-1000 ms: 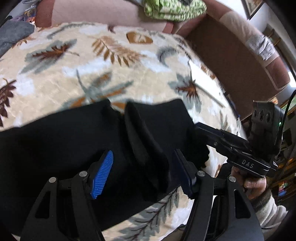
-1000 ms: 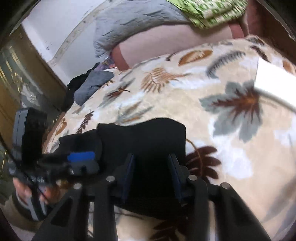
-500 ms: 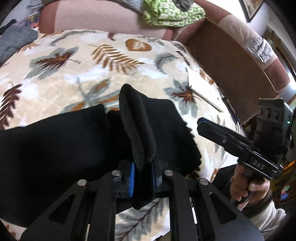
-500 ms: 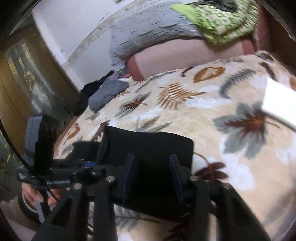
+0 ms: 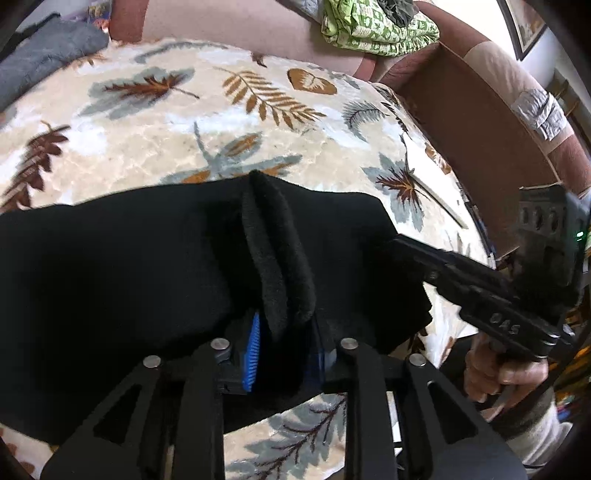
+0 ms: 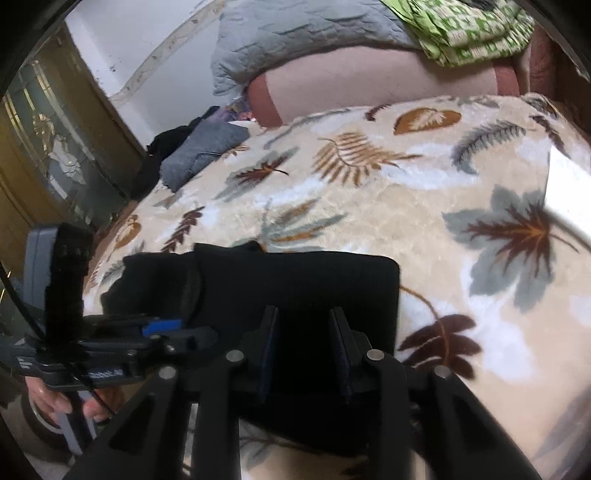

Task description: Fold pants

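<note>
Black pants [image 5: 129, 277] lie folded across a leaf-patterned blanket [image 5: 184, 129] on a bed. My left gripper [image 5: 286, 354] pinches a raised ridge of the pants between its blue pads, and its jaws are opening slightly. In the right wrist view the pants [image 6: 314, 280] run under my right gripper [image 6: 304, 343], whose jaws are closing with flat black cloth in the gap and no pinch showing. Each view shows the other tool: the right gripper [image 5: 399, 245] over the pants' right edge, the left gripper [image 6: 184, 332] at their left end. A hand [image 5: 495, 373] holds the right tool.
A green patterned cloth [image 5: 376, 26] and a grey quilt [image 6: 295, 37] sit on the pink headboard cushion. Folded grey clothes [image 6: 199, 155] lie at the bed's far left corner. A brown side panel [image 5: 480, 140] borders the bed on the right. A glass-fronted cabinet [image 6: 44, 147] stands at left.
My left jaws went from wide open to closed on a fold of the pants, which now stands up as a ridge, then widened a little. The right jaws narrowed slightly.
</note>
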`<state>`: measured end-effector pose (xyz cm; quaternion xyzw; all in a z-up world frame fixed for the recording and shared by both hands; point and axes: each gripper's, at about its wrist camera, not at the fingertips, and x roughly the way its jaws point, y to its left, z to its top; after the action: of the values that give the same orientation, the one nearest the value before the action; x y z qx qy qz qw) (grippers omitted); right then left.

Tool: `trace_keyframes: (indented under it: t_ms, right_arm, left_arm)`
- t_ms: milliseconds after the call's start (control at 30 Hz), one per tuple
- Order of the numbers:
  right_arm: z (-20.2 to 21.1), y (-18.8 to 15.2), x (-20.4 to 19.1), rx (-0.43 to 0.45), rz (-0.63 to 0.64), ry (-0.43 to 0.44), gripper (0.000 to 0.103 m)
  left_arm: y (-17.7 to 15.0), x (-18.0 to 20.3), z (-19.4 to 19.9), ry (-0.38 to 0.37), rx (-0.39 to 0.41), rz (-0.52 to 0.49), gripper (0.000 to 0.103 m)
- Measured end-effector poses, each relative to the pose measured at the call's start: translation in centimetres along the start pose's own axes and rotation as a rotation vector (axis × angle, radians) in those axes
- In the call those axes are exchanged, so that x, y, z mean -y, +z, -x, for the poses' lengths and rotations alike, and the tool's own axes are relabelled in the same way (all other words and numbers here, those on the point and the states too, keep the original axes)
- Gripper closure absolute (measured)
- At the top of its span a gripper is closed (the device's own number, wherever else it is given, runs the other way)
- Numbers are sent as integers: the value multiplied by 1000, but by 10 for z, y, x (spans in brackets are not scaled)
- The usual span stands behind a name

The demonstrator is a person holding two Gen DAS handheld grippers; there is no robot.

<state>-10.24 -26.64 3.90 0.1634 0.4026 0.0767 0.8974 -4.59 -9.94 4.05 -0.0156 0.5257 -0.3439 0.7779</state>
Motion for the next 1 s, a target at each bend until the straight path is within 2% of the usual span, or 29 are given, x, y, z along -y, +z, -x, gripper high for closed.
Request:
trace_keyframes:
  t_ms: [67,133,200,300,367,433,500,567,700,900,1000]
  right_arm:
    - [0,-1,-7,0,14,1,73]
    - [-7,-3,-9,-17,11,-3,73]
    - [-21,-9,-8,-68,2,-5,73]
    - [-19,-9,-16,-60,36,-38,73]
    - [-12,-5,-24,-42,55,-21,73]
    - [-5,0,-37,-11,86,-3,70]
    - [-3,5,-49,9,104,31,59]
    - [-6,9,-61,15,118,69,55]
    - [-24,17,-89,-13,177,84,55]
    - [-54,33,-136,-53,277,150,54]
    - [-73,42,-159,-83,329,170,51]
  left_arm:
    - [-2,2,7,47,26,-22,66]
    - [-4,2,12,71,45,-28,60]
    - [-6,-1,15,80,50,-22,60]
    - [-9,-8,22,91,64,6,53]
    - [-11,-13,30,105,84,23,41]
    - [-13,-20,39,133,110,45,33]
    - [-15,-28,47,150,132,65,31]
    - [-17,-36,54,166,145,82,26]
    - [-26,-55,69,207,169,125,25]
    - [-51,-103,102,190,235,301,22]
    - [-67,-124,118,240,274,368,22]
